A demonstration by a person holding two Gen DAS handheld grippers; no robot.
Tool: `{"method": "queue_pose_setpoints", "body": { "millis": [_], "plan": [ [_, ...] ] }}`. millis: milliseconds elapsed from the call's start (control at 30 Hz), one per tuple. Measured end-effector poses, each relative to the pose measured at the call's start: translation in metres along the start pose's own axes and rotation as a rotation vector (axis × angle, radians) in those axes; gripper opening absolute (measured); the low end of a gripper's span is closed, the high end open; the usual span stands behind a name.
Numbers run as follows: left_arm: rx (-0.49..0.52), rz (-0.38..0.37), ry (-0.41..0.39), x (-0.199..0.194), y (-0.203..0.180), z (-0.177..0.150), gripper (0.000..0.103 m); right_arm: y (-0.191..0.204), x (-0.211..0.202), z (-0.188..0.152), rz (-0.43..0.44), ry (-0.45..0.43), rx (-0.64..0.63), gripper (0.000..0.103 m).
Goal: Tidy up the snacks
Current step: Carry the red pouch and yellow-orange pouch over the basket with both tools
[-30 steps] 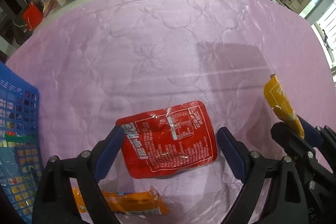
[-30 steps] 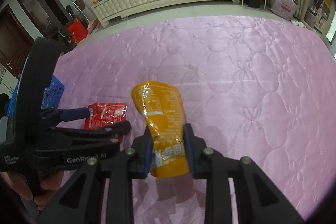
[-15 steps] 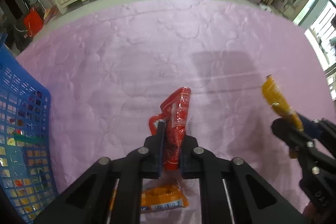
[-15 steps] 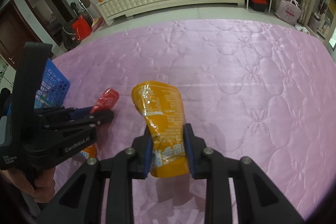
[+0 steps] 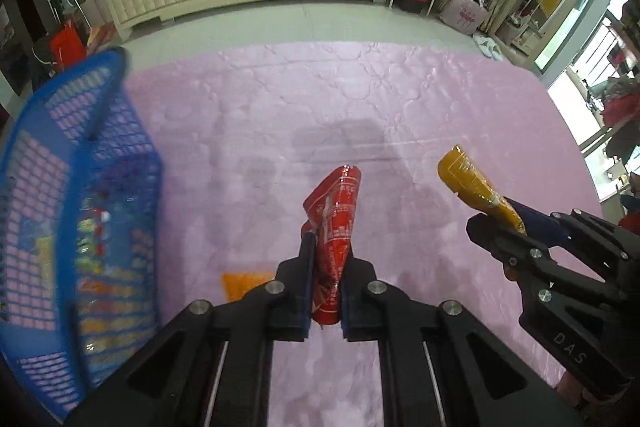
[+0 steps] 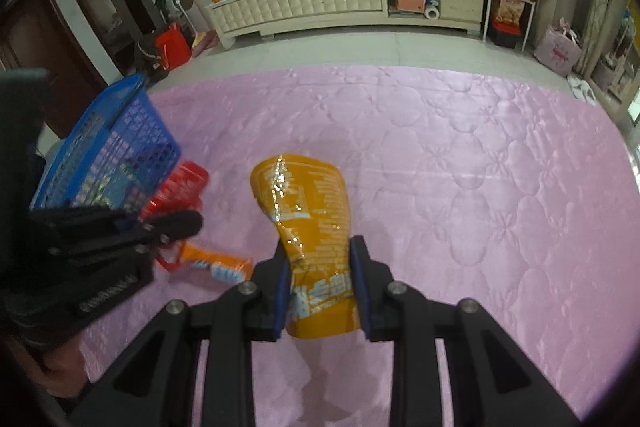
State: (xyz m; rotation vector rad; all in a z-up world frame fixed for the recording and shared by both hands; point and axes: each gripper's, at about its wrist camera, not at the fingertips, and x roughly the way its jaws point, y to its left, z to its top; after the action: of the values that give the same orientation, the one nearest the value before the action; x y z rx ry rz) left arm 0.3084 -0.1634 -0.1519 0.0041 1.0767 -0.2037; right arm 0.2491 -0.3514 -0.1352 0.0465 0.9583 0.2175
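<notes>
Snack packets are being carried clear of the pink quilted bed: left gripper (image 5: 325, 291) jaws are clamping the red packet (image 5: 334, 227), right gripper (image 6: 320, 291) jaws the orange pouch (image 6: 310, 227), probably heading toward the blue basket (image 5: 80, 187).

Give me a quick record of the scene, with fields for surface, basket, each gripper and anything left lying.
surface: pink quilted bedspread
basket: blue basket, at the left, snacks inside
left gripper: shut on red packet, lifted
right gripper: shut on yellow packet, lifted
left lying: orange packet on the bedspread, near the basket
</notes>
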Motion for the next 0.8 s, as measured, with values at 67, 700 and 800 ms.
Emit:
{"method": "queue_pose_setpoints", "body": {
  "millis": [67,700,800],
  "plan": [
    [-0.006,0.007,-0.029,-0.018,0.005,-0.005,0.009,0.012,-0.016,-0.001,-0.009,-0.023,-0.017,0.032],
    [-0.048,-0.020,-0.189,-0.132,0.079,-0.047,0.009,0.131,-0.087,0.007,0.012,-0.094,-0.159,0.032],
    [-0.031,-0.014,-0.205,-0.145,0.091,-0.047,0.009,0.144,-0.090,0.010,0.028,-0.099,-0.157,0.032]
  ]
}}
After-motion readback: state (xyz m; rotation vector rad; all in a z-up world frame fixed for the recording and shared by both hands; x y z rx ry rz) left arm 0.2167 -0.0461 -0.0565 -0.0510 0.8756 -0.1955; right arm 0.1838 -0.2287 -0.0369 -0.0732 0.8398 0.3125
